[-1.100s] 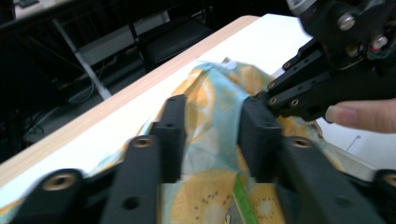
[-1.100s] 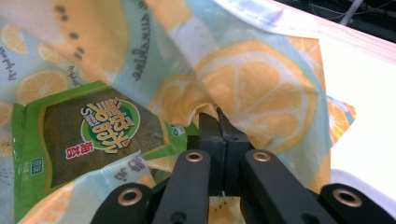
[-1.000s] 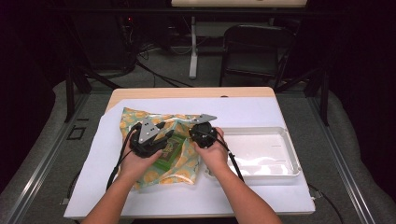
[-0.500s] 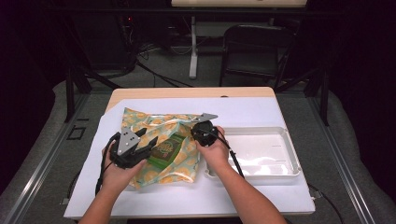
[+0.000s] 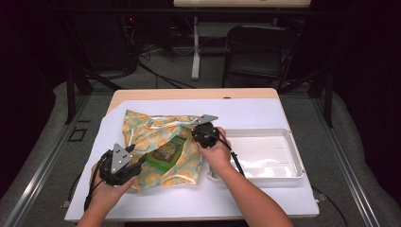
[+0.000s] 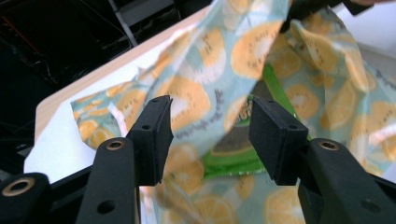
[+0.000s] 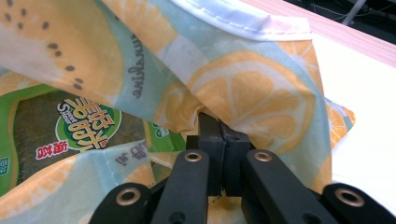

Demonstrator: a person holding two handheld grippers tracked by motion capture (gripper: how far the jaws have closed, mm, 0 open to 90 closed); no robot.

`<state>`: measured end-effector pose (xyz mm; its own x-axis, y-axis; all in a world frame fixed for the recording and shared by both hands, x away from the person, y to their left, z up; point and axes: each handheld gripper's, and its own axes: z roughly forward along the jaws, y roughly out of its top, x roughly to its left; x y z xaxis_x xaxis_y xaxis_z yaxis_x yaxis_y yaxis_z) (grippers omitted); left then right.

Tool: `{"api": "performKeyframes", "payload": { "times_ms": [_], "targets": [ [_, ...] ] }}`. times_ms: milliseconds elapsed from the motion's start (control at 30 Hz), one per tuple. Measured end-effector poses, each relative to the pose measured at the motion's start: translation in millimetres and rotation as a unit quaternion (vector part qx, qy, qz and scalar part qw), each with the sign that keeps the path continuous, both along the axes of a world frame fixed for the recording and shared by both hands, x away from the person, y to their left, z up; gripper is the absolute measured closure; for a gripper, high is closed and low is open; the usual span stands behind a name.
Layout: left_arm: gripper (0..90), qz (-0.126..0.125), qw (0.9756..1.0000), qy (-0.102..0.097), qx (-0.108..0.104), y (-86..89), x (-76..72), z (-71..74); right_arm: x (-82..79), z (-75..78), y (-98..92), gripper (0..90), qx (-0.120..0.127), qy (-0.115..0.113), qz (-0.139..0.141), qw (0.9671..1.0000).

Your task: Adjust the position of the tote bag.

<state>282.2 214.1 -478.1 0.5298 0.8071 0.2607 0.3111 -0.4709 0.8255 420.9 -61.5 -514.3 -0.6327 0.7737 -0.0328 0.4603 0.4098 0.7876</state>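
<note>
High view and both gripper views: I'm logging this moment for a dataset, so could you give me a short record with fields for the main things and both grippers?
surface: white sheet over a wooden table
cloth: lemon-print cloth, rumpled, on the sheet
packet: green snack packet lying on the cloth, partly covered
tray: white tray, right of the cloth
left gripper: open, pointing at the cloth
right gripper: shut on a fold of the cloth

Parted tongs (image 6: 210,140) face lemon-print cloth (image 6: 205,88).
</note>
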Motion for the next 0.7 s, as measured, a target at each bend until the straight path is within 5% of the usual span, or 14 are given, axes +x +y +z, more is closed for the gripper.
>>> {"api": "performKeyframes", "payload": {
  "times_ms": [200,267,300,400,700],
  "targets": [
    [50.6,-0.009,0.9996,-0.007,0.024,-3.1,-0.8,-9.8,-0.7,-1.3,1.8,89.3,0.006,-0.003,-0.005,1.0],
    [54.9,-0.01,0.999,-0.013,0.041,-5.9,0.9,-12.7,-1.0,-0.1,1.4,89.3,-0.001,-0.001,-0.002,1.0],
    [55.1,-0.015,0.997,-0.022,0.073,-9.2,1.1,-15.2,-1.4,0.4,1.3,89.3,-0.002,-0.001,-0.002,1.0],
    [53.8,-0.018,0.9955,-0.024,0.09,-12.7,1.3,-17.6,-1.3,0.5,0.5,89.3,-0.004,-0.002,-0.002,1.0],
    [51.0,-0.009,0.9947,-0.025,0.1,-19.9,10.0,-25.3,-1.4,-0.8,1.2,89.0,-0.002,-0.002,-0.001,1.0]
  ]
}}
